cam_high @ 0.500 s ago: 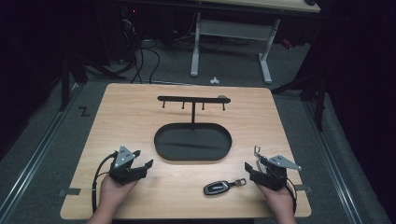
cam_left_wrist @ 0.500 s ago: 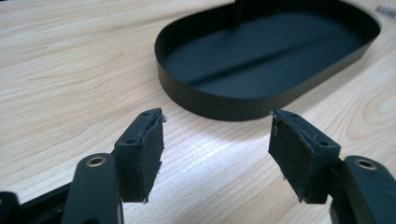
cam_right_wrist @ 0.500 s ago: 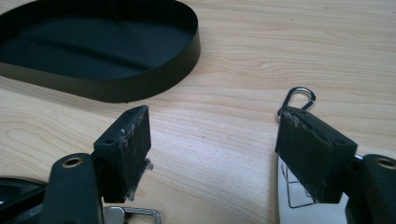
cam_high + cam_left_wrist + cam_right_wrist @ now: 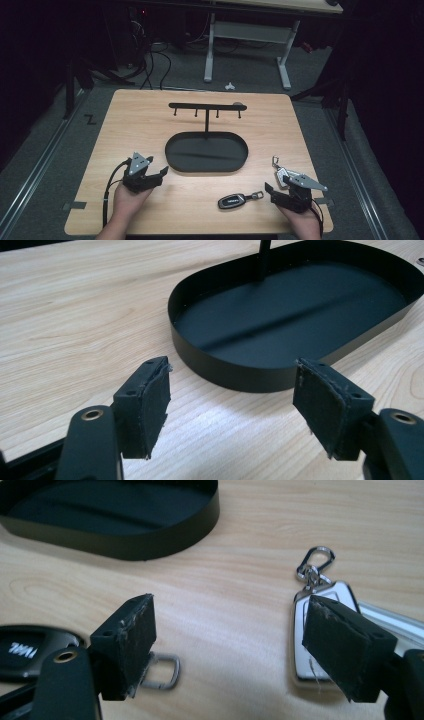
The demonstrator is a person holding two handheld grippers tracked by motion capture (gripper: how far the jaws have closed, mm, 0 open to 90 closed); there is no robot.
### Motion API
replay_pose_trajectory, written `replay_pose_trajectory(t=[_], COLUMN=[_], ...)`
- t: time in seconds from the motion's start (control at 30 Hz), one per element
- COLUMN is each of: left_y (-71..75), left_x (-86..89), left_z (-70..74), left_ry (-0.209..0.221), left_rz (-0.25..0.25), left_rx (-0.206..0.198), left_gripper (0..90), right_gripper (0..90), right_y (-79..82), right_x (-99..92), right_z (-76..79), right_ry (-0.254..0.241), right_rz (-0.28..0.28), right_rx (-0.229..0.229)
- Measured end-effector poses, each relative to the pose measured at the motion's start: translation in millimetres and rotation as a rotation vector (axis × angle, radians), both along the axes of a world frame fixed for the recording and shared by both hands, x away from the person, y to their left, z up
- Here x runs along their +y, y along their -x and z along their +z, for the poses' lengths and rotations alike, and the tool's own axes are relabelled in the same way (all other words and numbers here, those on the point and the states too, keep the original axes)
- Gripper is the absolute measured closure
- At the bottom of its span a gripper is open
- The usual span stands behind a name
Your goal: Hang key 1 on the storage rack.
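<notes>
2 key fobs lay at the near edge of the table (image 4: 125,120), likely staged for hanging: a black fob (image 4: 231,201) just left of the right gripper (image 4: 272,192), a silver fob (image 4: 320,630) by its right jaw. Both grippers rested low, jaws apart and empty. The left gripper (image 4: 159,175) pointed at the tray (image 4: 172,165). Beyond stood the hook rack (image 4: 207,106).

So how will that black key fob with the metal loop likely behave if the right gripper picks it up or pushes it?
The black key fob lies flat on the table, so it will probably slide, not roll. Its glossy shell may be slippery between pads. The metal loop at one end looks hinged and would likely dangle. It seems light and rigid.
</notes>
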State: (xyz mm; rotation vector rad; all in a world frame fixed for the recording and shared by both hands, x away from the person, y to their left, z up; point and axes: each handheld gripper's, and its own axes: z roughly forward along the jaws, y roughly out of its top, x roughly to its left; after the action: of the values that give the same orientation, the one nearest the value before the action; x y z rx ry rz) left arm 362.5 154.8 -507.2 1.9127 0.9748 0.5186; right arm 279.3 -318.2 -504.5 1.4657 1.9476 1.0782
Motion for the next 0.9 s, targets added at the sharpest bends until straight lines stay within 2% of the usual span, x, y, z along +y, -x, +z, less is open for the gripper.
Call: replay_pose_trajectory(t=[0.23,0.3,0.33,0.47,0.6,0.9], left_y=[-6.5,-8.5,-9.1,-10.6,-9.4,-8.2], left_x=[-9.9,-12.5,-12.9,-13.9,-14.2,-9.2], left_z=[1.0,1.2,1.1,1.4,2.3,1.7], left_ry=[0.000,0.009,0.006,0.009,0.009,0.016], left_rz=[-0.019,-0.030,-0.032,-0.033,-0.036,-0.026], left_rx=[-0.007,-0.001,0.001,0.003,0.007,0.018], left_gripper=[31.8,31.8,31.8,32.0,32.3,32.3], right_gripper=[19.6,21.8,24.2,47.3,58.1,58.3], right_y=[11.9,15.3,16.4,19.2,19.5,14.1], right_x=[0.4,2.6,3.8,8.5,14.6,24.1], right_z=[-3.2,-6.0,-6.8,-8.7,-10.4,-14.7], right_ry=[0.020,0.036,0.037,0.048,0.079,0.105], right_rz=[0.029,0.047,0.049,0.069,0.110,0.133], right_rx=[0.029,0.054,0.064,0.100,0.121,0.127])
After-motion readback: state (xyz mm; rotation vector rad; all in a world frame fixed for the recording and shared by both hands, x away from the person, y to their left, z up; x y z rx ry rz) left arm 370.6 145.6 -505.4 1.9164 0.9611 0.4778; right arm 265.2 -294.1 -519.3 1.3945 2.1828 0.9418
